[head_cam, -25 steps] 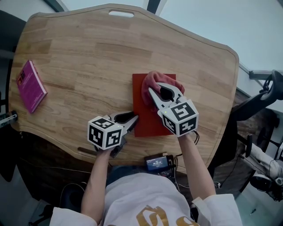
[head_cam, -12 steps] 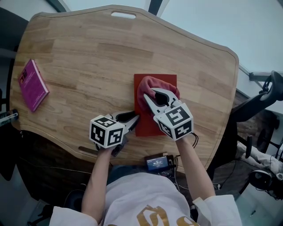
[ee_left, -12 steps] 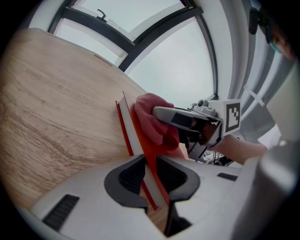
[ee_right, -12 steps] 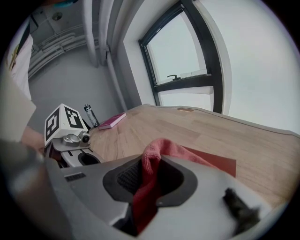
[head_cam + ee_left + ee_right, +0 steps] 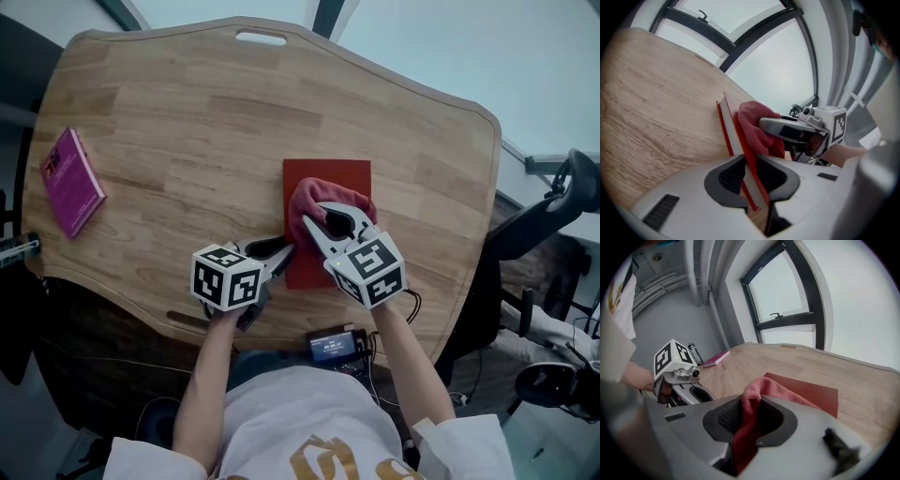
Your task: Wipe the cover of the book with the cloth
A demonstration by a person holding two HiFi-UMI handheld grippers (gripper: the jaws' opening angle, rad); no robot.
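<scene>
The red book point(image 5: 349, 174) lies flat on the wooden bench point(image 5: 187, 112), close to the near edge and right of its middle. The left tongs point(image 5: 287, 251) are clamped on the book's left edge near its near corner. In the left gripper view the white page block and red cover run straight between the two dark pads point(image 5: 732, 174) of those tongs point(image 5: 749, 161).

The right tongs point(image 5: 319, 214) are closed on a pinkish-red cloth point(image 5: 315, 193). The cloth is bunched between their jaws and spreads over the near half of the cover, touching it. The right gripper view shows the cloth point(image 5: 761, 389) standing up between those tongs point(image 5: 749, 416), with bare cover point(image 5: 813, 392) beyond.

A magenta book point(image 5: 70, 181) lies at the bench's left edge, well apart from the rest (its cover print is too small to read). Each pair of tongs carries a cube point(image 5: 225, 279) with black-and-white square markers. A small black device point(image 5: 333, 345) hangs just below the near edge; its lit screen cannot be read. Gold lettering on the person's white shirt point(image 5: 319, 441) is cut off by the frame.
</scene>
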